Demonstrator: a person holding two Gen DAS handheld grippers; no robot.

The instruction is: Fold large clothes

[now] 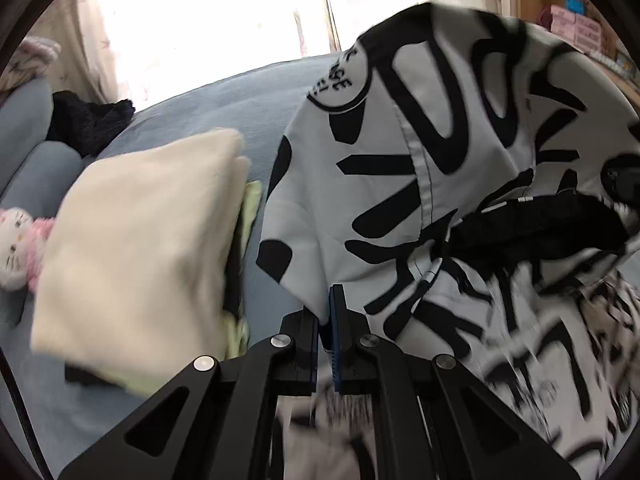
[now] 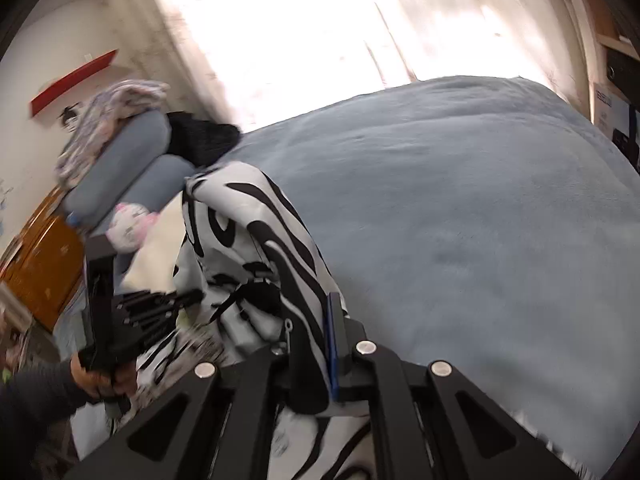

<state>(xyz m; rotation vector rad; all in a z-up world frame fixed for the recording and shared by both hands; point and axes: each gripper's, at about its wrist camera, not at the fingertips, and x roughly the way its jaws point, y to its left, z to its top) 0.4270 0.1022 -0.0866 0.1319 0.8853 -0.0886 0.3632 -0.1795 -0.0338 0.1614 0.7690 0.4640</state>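
A white garment with bold black lettering (image 1: 432,184) hangs bunched in the air above a blue bed (image 1: 224,112). My left gripper (image 1: 326,320) is shut on its lower edge, and the cloth rises up and to the right. In the right wrist view my right gripper (image 2: 316,336) is shut on another part of the same garment (image 2: 256,232), which drapes to the left over the bed (image 2: 460,208). The left gripper (image 2: 132,312) and the hand holding it show at the left of that view.
A folded cream cloth (image 1: 144,240) lies on a stack on the bed at the left. A white and pink plush toy (image 1: 16,248), blue pillows (image 1: 48,168) and a black garment (image 1: 88,120) lie by the headboard. Curtains (image 1: 224,12) hang behind. A wooden cabinet (image 2: 40,264) stands at the left.
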